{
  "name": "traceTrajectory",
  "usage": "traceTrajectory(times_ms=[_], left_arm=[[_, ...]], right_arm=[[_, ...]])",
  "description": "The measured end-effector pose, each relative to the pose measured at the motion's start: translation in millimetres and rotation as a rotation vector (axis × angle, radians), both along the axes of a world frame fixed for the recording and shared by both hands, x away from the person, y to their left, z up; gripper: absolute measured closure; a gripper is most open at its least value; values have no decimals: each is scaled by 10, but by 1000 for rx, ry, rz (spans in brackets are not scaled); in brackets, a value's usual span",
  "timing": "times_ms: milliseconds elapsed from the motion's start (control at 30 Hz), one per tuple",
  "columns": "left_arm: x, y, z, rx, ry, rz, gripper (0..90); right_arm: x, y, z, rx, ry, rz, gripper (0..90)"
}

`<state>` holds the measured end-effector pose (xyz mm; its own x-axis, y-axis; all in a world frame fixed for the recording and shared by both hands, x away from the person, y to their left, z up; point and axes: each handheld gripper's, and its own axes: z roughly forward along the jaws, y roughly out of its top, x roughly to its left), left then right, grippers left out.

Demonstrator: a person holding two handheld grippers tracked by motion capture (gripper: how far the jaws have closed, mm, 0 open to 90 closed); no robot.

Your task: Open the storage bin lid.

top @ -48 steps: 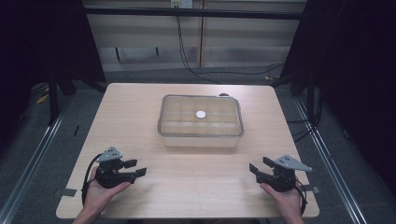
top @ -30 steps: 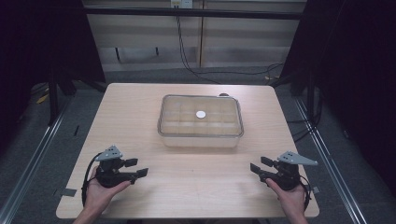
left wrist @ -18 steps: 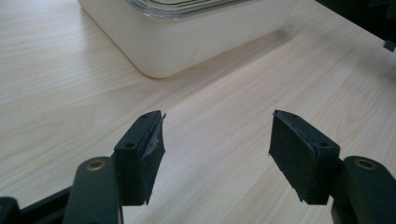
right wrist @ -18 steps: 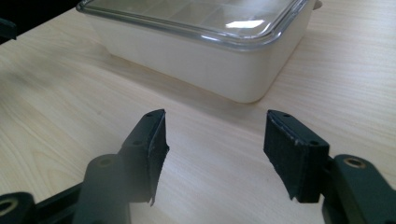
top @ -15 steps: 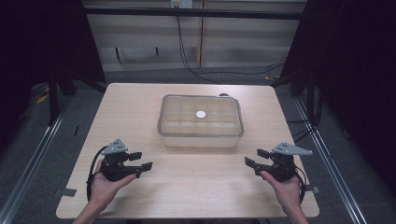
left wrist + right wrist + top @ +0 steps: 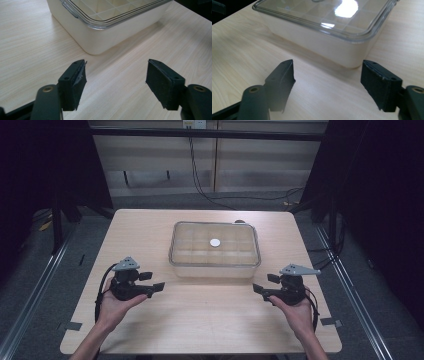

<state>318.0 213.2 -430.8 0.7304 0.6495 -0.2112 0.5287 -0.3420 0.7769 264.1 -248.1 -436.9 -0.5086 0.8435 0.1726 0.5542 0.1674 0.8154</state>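
Note:
A shallow white compartment box (image 6: 215, 251) with a clear lid stands at the middle of the wooden table (image 6: 200, 320); a small white round piece (image 6: 215, 242) shows at the lid's centre. My left gripper (image 6: 156, 288) is held in a hand to the box's front left, pointing toward it. My right gripper (image 6: 259, 290) is held to its front right. In the left gripper view the box's corner (image 6: 100, 37) lies ahead of my left gripper (image 6: 115, 85). In the right gripper view the box (image 6: 329, 45) lies ahead of my right gripper (image 6: 328, 85). Both sets of jaws have just been opening, with nothing between them.
Bare tabletop lies between the grippers and the box's near side. A small dark object (image 6: 240, 222) sits right behind the box. Grey tape marks (image 6: 74, 325) lie near the front corners. Dark floor, rails and cables (image 6: 200, 185) surround the table.
Both hands have lifted and moved forward toward the box, the right one also slightly inward. The right jaws stand wider apart than before.

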Motion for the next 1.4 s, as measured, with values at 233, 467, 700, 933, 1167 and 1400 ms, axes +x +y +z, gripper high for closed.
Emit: traceTrajectory(times_ms=[233, 467, 700, 933, 1167, 1400], left_arm=[[139, -58, 78, 5, -4, 18, 302], [299, -115, 118, -2, 15, 25, 326], [490, -184, 189, 22, 26, 11, 318], [676, -199, 237, 39, 45, 34, 307], [854, -256, 272, 41, 55, 46, 308], [983, -373, 248, 43, 56, 52, 280]], right_arm=[[216, -65, 243, 20, -58, -21, 245], [360, -45, 244, 22, -33, -30, 236], [534, -20, 282, -6, -8, -39, 280], [727, -54, 332, -7, 47, -36, 257], [913, -75, 319, -33, 110, -33, 247], [1107, -80, 293, -42, 158, -42, 190]])
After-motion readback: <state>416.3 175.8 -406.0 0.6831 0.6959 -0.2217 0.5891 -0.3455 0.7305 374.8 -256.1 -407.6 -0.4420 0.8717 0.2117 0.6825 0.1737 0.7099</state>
